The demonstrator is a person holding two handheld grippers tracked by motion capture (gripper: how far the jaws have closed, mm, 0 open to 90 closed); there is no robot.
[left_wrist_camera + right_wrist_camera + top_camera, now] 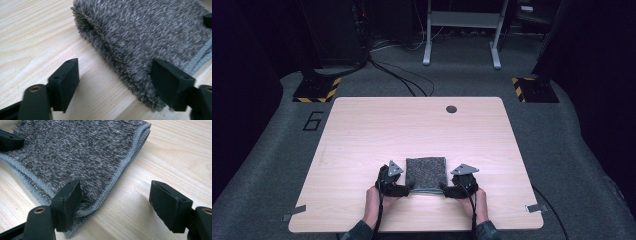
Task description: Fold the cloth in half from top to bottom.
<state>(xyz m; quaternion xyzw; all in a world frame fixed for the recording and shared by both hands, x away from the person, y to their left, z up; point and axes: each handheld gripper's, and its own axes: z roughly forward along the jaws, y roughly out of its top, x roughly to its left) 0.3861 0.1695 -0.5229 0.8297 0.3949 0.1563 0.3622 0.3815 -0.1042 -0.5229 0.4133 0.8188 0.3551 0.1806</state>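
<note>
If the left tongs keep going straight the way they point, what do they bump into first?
Probably the fluffy grey towel. The left tongs stand open, with the towel's folded edge lying between the two jaws just ahead, on the wooden table. How far off it is, I can't tell.

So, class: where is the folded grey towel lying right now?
In the high view the folded grey towel lies on the table's near middle, between the left gripper and the right gripper.

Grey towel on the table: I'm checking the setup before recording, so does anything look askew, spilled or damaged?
Nothing stands out. The folded grey towel lies flat and square on the wooden table, edges stacked neatly. Left hand-held gripper and right hand-held gripper sit open at its near corners.
</note>
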